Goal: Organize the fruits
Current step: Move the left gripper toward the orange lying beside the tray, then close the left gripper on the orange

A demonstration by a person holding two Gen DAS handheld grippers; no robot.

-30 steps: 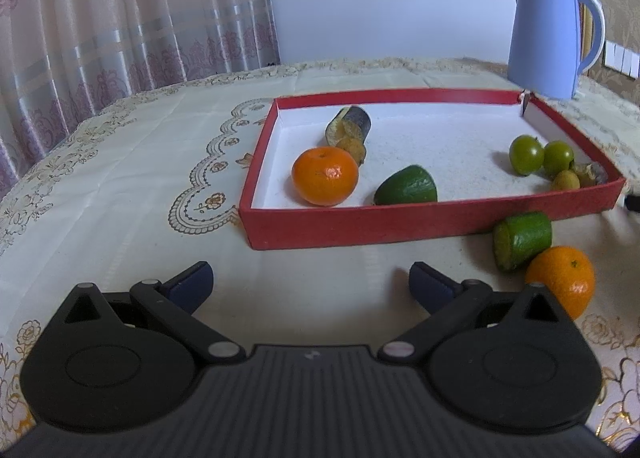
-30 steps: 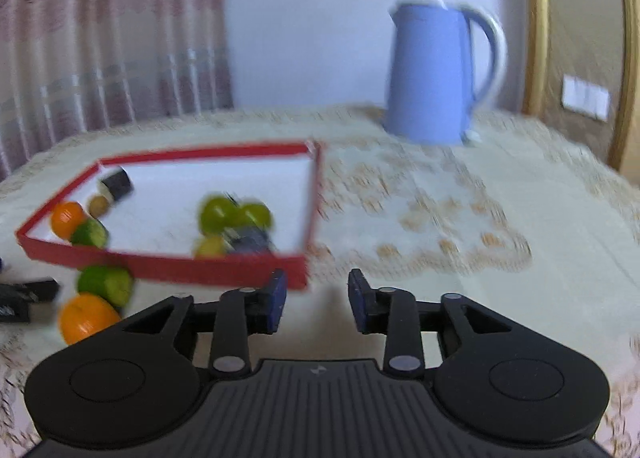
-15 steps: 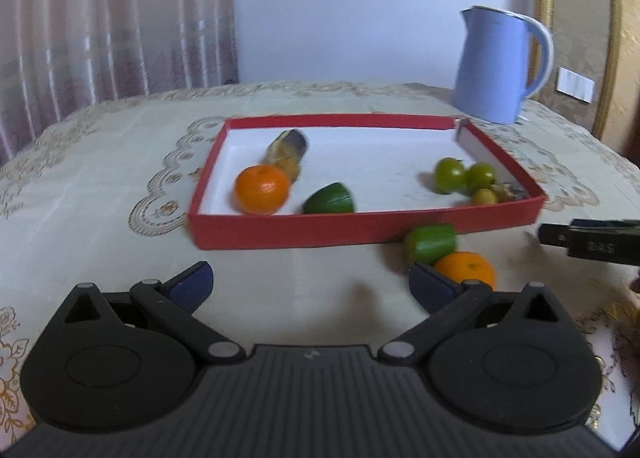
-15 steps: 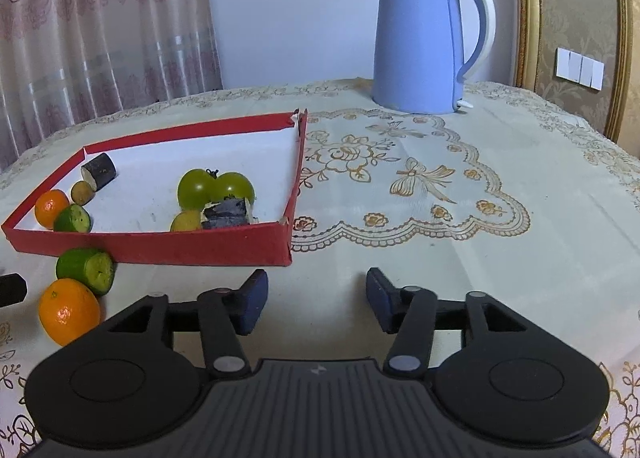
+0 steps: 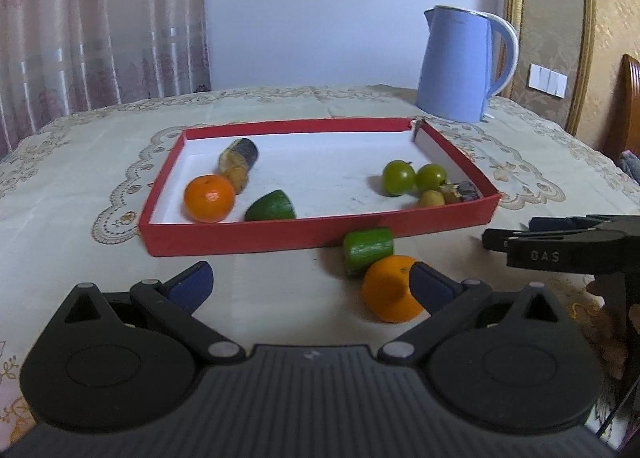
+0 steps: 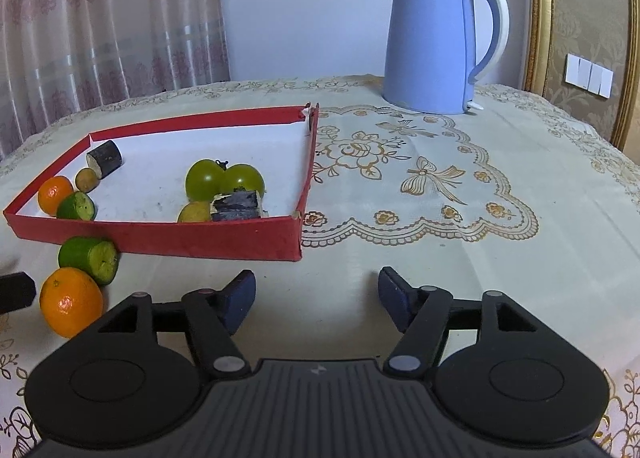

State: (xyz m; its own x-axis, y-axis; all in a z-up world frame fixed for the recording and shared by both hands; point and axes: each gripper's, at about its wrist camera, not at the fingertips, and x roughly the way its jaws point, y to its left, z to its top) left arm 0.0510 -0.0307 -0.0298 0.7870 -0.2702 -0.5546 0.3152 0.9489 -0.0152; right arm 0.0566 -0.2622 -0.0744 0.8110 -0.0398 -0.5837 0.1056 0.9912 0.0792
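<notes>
A red tray (image 5: pixel 240 244) (image 6: pixel 160 238) on the tablecloth holds an orange (image 5: pixel 209 198), a cut green piece (image 5: pixel 271 207), two green round fruits (image 5: pixel 398 177), small yellow fruits and dark cut pieces. Outside its front wall lie a green cut piece (image 5: pixel 368 248) (image 6: pixel 89 259) and a second orange (image 5: pixel 390 290) (image 6: pixel 71 301). My left gripper (image 5: pixel 308 282) is open over bare cloth, its right fingertip just in front of that orange. My right gripper (image 6: pixel 314 292) is empty, its jaws opening, to the right of the loose fruit; it also shows side-on as the right gripper (image 5: pixel 520 238).
A blue kettle (image 5: pixel 460 66) (image 6: pixel 434 42) stands behind the tray's far right corner. A curtain hangs at the back left, and a gold frame and wall switches are on the right. A hand (image 5: pixel 608 318) holds the right gripper.
The left gripper has drawn back and turned right, so the tray looks smaller and the loose orange sits by its right fingertip. The right gripper's jaws have spread apart.
</notes>
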